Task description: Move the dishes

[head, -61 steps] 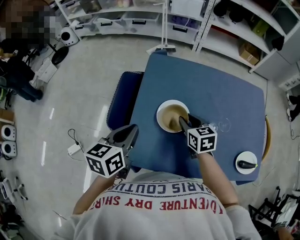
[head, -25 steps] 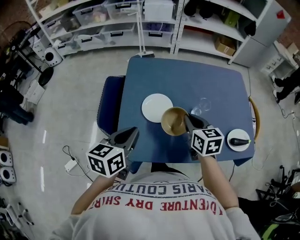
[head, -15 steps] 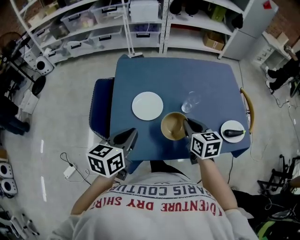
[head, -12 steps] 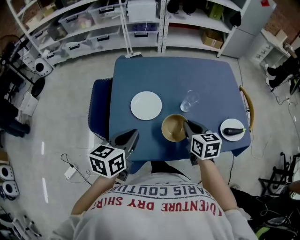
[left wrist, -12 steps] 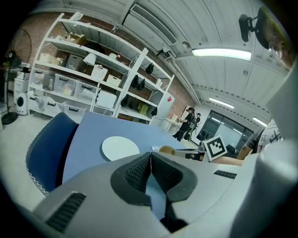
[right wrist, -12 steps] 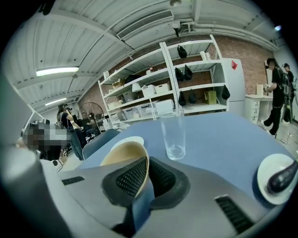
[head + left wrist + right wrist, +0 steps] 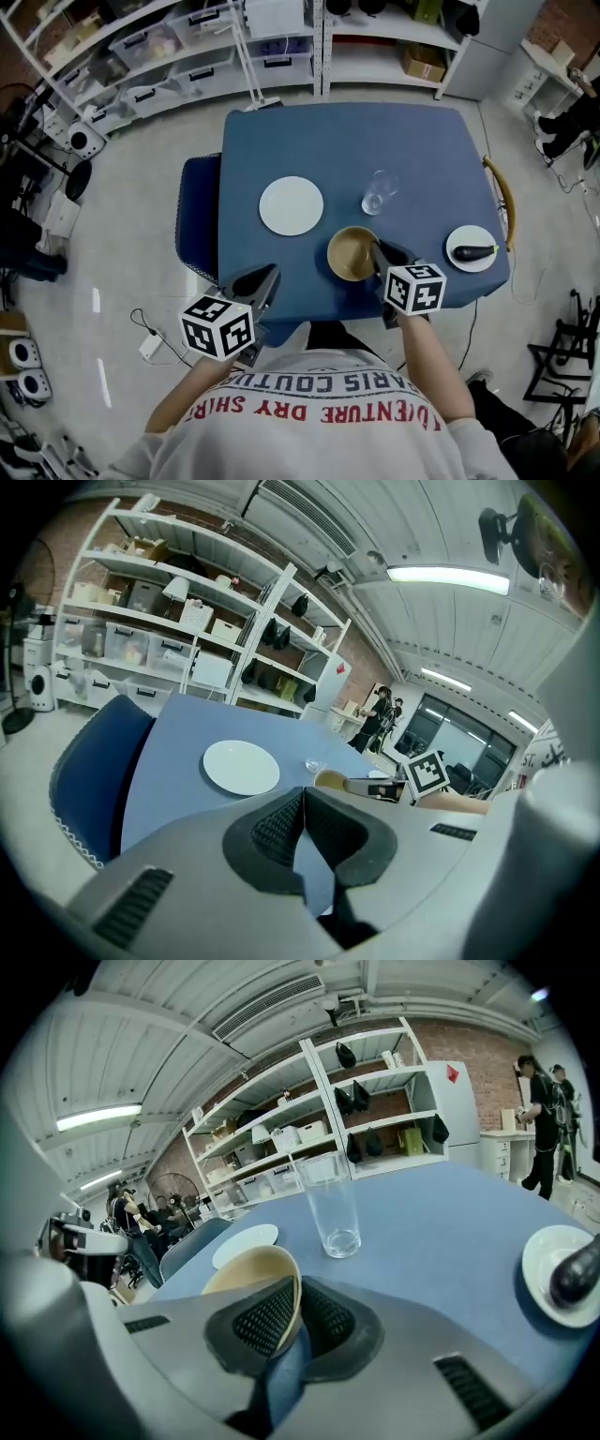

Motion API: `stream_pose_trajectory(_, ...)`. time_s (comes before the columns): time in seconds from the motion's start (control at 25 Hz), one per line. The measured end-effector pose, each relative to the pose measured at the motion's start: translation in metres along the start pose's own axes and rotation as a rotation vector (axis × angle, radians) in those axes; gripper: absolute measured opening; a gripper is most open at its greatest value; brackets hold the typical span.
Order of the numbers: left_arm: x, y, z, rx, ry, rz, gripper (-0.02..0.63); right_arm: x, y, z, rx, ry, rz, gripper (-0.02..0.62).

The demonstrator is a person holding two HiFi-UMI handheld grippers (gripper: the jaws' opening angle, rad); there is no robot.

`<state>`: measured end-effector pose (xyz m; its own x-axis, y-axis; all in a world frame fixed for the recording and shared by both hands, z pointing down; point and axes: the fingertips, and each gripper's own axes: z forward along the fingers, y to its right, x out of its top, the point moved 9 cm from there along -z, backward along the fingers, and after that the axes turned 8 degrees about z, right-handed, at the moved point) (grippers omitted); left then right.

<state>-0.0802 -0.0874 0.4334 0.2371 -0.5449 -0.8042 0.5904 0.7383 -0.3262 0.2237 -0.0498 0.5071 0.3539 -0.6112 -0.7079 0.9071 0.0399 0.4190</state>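
Observation:
A tan bowl (image 7: pixel 352 253) sits near the blue table's (image 7: pixel 412 150) front edge, and my right gripper (image 7: pixel 378 251) is shut on its right rim. In the right gripper view the bowl's (image 7: pixel 251 1279) rim runs between the two pads, one inside and one outside. A white plate (image 7: pixel 292 205) lies to the left of the bowl, shown also as the white plate (image 7: pixel 241 766) in the left gripper view. My left gripper (image 7: pixel 265 279) hangs off the table's front left corner, shut with nothing in it; its pads (image 7: pixel 281 829) meet.
A clear glass (image 7: pixel 375 193) stands behind the bowl. A small white plate (image 7: pixel 471 248) with a dark eggplant (image 7: pixel 475 250) lies at the right edge. A blue chair (image 7: pixel 199 220) stands at the table's left side. Shelves (image 7: pixel 187 47) line the far wall.
The right gripper carried the bowl off the white plate to the right and toward the front edge. The left gripper stayed shut off the table corner.

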Motion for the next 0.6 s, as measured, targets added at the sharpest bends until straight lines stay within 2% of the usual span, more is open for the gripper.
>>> stream_pose_trajectory(0.28, -0.002, 0.006, -0.005, -0.011, 0.006, 0.008, 0.028, -0.003, 0.003, 0.002, 0.032, 0.019, 0.037, 0.042)
stream_pose_trajectory(0.32, -0.002, 0.007, -0.006, -0.013, 0.010, 0.009, 0.029, -0.002, 0.002, 0.001, 0.039, 0.027, 0.038, 0.057)
stream_pose_trajectory(0.44, 0.002, 0.007, -0.007, -0.013, 0.021, 0.013, 0.028, 0.002, -0.001, -0.002, 0.067, 0.049, 0.011, 0.154)
stream_pose_trajectory(0.6, 0.008, 0.014, -0.011, -0.023, 0.043, 0.028, 0.028, 0.009, -0.013, -0.014, 0.085, 0.079, -0.104, 0.219)
